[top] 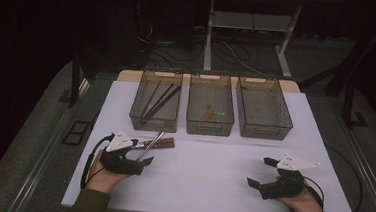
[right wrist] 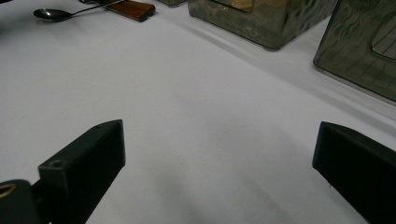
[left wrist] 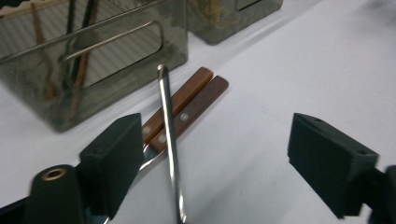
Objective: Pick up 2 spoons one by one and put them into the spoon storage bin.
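Because the left tongs [top: 139, 159] hover spread right over the cutlery at the bench's [top: 211, 173] near-left, we judge this hand is the one to pick. A slim metal spoon [left wrist: 169, 140] lies across two wooden-handled utensils [left wrist: 187, 105], just in front of the left bin [top: 156, 101]. In the left gripper view its long axis runs nearly straight away from us, between the open jaws but closer to the left one, untouched. The right tongs [top: 263, 174] rest spread and empty, well apart at the right.
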Demonstrator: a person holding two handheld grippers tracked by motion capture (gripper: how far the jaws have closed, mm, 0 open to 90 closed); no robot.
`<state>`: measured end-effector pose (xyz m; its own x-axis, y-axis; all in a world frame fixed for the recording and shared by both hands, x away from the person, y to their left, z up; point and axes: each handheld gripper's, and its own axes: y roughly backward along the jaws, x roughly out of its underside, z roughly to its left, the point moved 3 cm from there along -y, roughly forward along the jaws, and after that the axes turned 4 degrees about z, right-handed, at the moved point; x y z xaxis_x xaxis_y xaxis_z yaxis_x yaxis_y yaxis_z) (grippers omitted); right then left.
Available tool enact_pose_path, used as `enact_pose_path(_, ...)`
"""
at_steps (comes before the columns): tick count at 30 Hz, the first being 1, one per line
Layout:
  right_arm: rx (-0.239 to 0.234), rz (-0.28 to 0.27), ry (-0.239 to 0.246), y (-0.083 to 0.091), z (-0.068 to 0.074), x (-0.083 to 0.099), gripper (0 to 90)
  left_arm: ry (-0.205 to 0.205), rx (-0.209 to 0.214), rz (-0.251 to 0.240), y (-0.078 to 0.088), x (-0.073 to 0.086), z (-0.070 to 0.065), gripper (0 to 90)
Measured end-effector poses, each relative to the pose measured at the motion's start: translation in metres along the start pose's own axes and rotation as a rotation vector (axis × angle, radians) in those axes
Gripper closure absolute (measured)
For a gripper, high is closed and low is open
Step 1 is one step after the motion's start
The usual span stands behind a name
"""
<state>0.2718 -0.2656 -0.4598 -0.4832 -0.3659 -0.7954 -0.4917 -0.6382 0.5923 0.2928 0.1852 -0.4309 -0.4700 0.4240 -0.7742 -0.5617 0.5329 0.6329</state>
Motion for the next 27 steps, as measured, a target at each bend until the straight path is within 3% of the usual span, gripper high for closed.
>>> enact_pose_path(10, 0.003, 0.012, 0.001, -0.003, 0.001, 0.001, 2.2, 0.055, -0.004, 0.06, 0.012, 0.027, 0.012, 41.5)
enact_pose_path(17, 0.0, 0.013, 0.007, -0.004, 0.002, 0.001, 2.2, 0.124, -0.005, 0.092, 0.015, 0.042, 0.02, 52.5)
enact_pose_path(27, -0.002, 0.019, 0.008, -0.005, 0.002, 0.001, 2.2, 0.148, 0.029, 0.145, 0.009, 0.049, 0.022, 52.4)
